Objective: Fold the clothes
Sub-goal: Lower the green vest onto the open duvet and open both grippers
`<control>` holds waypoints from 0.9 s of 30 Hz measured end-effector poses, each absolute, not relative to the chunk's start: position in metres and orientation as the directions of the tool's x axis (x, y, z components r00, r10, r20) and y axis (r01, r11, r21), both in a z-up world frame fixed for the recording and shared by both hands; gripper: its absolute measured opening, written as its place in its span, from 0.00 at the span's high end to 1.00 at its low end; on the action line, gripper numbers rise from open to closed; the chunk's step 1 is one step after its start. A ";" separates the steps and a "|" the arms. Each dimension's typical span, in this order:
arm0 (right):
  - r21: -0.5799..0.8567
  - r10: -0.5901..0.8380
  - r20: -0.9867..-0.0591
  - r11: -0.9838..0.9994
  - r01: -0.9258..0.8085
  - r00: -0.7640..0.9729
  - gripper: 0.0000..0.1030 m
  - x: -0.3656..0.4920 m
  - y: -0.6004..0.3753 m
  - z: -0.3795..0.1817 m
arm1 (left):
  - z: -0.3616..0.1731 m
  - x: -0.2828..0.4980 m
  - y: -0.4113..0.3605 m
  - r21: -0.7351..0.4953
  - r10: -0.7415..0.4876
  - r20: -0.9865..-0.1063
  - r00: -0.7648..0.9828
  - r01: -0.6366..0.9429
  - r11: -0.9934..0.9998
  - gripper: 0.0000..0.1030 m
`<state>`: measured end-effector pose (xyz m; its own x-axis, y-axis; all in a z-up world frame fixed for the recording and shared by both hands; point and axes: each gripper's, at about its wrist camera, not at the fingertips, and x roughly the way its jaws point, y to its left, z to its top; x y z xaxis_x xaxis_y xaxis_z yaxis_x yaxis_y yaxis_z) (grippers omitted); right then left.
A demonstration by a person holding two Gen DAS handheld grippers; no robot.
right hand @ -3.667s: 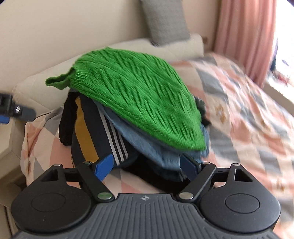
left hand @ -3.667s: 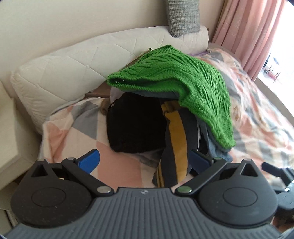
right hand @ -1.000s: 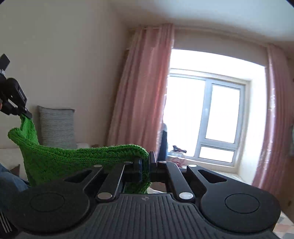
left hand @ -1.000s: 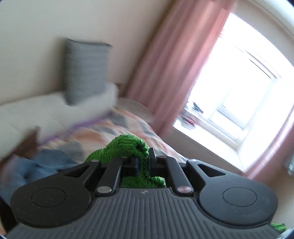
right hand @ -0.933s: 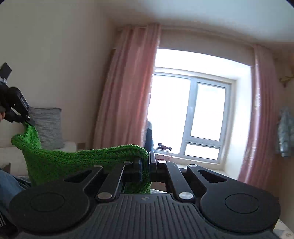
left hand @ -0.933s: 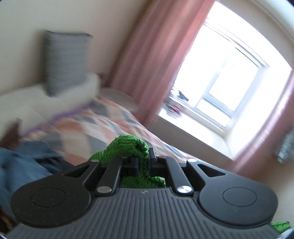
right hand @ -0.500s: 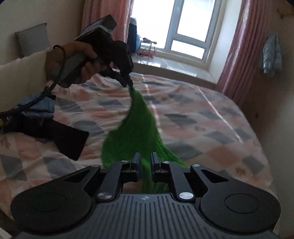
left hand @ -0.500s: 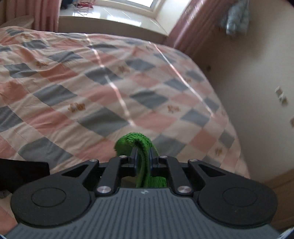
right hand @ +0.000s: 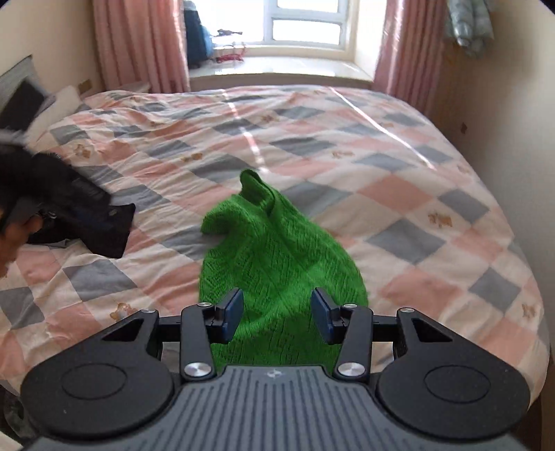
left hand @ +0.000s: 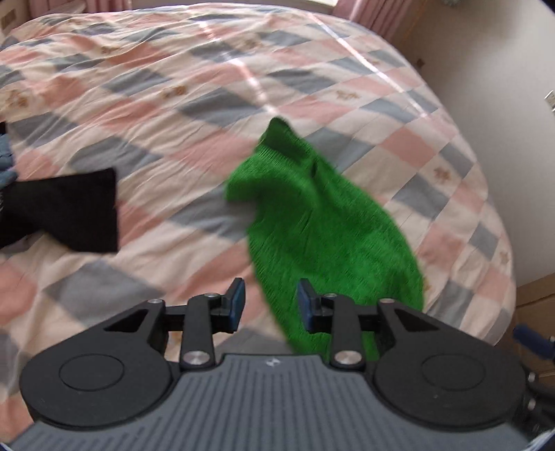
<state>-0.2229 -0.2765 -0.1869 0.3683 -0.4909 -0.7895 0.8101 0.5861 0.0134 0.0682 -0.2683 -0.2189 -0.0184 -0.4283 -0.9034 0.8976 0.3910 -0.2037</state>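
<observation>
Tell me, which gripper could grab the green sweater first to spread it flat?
Probably the right gripper: its open jaws straddle the green sweater straight ahead. The left gripper is open too, but the sweater lies off toward its right jaw.

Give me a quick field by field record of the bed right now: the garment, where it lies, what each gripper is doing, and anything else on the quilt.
garment: green knit sweater, bunched, not flat
location: on the checked quilt, near the foot edge of the bed
left gripper: open, holding nothing, above the sweater's near end
right gripper: open, holding nothing, sweater visible between its fingers
other item: black garment on the quilt, apart from the sweater, to its left
fold state: not yet started
background: window with pink curtains
</observation>
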 end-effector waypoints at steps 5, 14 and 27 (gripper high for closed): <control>0.052 -0.482 -0.810 0.510 0.859 0.335 0.54 -0.234 -0.249 -0.204 | -0.215 0.045 -0.241 -0.145 -0.396 -0.918 0.016 0.916 0.374 0.72; 0.054 -0.446 -0.820 0.563 0.825 0.358 0.50 -0.250 -0.240 -0.207 | -0.189 0.005 -0.215 -0.070 -0.424 -0.897 0.127 0.905 0.420 0.68; 0.071 -0.315 -0.811 0.784 0.617 0.494 0.48 -0.334 -0.324 -0.206 | -0.174 -0.115 -0.228 -0.027 -0.406 -0.870 0.281 0.794 0.607 0.64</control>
<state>-0.3343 -0.3243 -0.2061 0.4935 -0.3152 -0.8106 0.6169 0.7838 0.0709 -0.1149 -0.2281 -0.1744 0.2808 -0.4062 -0.8696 0.7940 0.6073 -0.0273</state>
